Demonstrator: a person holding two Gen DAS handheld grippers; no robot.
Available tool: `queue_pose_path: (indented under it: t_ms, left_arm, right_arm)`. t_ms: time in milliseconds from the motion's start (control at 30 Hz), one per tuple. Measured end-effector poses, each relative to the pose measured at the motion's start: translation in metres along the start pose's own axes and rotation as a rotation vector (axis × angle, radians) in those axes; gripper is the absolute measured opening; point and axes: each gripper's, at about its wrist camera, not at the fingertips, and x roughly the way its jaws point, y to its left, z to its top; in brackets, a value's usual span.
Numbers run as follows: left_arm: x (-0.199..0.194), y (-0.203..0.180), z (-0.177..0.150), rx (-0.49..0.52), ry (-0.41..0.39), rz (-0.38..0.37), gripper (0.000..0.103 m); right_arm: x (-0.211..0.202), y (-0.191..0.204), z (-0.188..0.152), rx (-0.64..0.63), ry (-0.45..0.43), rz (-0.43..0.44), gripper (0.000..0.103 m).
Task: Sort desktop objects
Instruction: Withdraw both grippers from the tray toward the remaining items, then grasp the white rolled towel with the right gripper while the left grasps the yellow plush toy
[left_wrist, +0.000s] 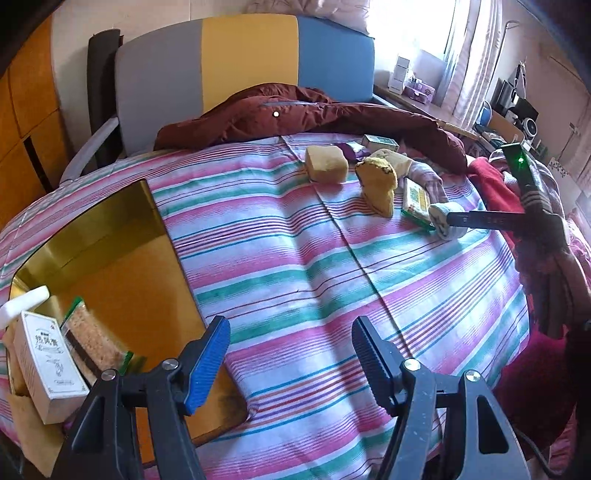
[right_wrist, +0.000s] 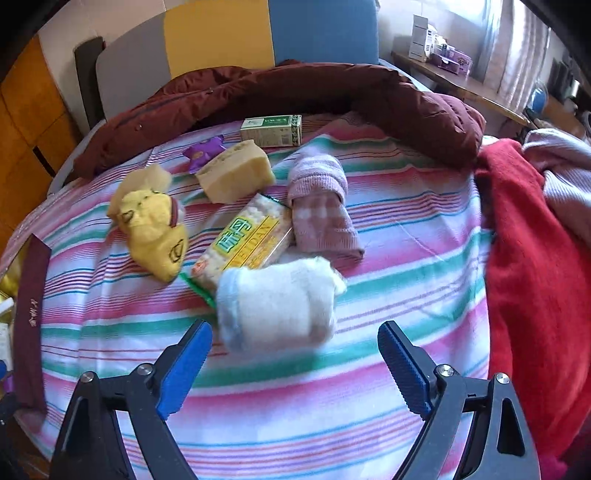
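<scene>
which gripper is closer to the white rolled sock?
Right. The right gripper hovers just short of the white rolled sock, jaws open. The left gripper is far across the striped cloth, beside the gold box.

I see a woven cotton-like bedsheet (right_wrist: 369, 387), matt and lightly creased, with stripes. On it, nearest my right gripper (right_wrist: 295, 363), lies a rolled white sock (right_wrist: 277, 302) of fuzzy knit. Just behind the sock sits a snack packet (right_wrist: 245, 240) in glossy clear plastic, and beside that a pink sock (right_wrist: 321, 210) of ribbed knit. The yellow sponge (right_wrist: 236, 171) behind the packet looks porous and matt. The green carton (right_wrist: 271, 130) farther back is smooth printed card. My fingers (right_wrist: 184, 365) carry ribbed blue pads, matt, on black plastic. Left of the sheet, the gold tray (left_wrist: 110, 229) shines like mirror-finish foil.
</scene>
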Motion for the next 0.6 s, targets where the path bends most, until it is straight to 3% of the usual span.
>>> queue_pose_path:
  t_ms: [167,300,467,600]
  left_arm:
    - [0.010,-0.009,0.012,0.009,0.010,-0.016,0.069]
    - [0.021,-0.019,0.023,0.015,0.019,-0.037,0.069]
    - [0.036,-0.033,0.036,0.024,0.029,-0.064,0.069]
    - [0.047,-0.042,0.049,0.026,0.029,-0.081,0.069]
  right_arm:
    - [0.010,-0.002,0.004,0.002,-0.001,0.044,0.094]
    - [0.014,0.002,0.004,-0.035,-0.003,0.027,0.093]
    - [0.021,0.004,0.004,-0.054,0.029,0.047,0.074]
    - [0.022,0.006,0.004,-0.067,0.023,0.045,0.069]
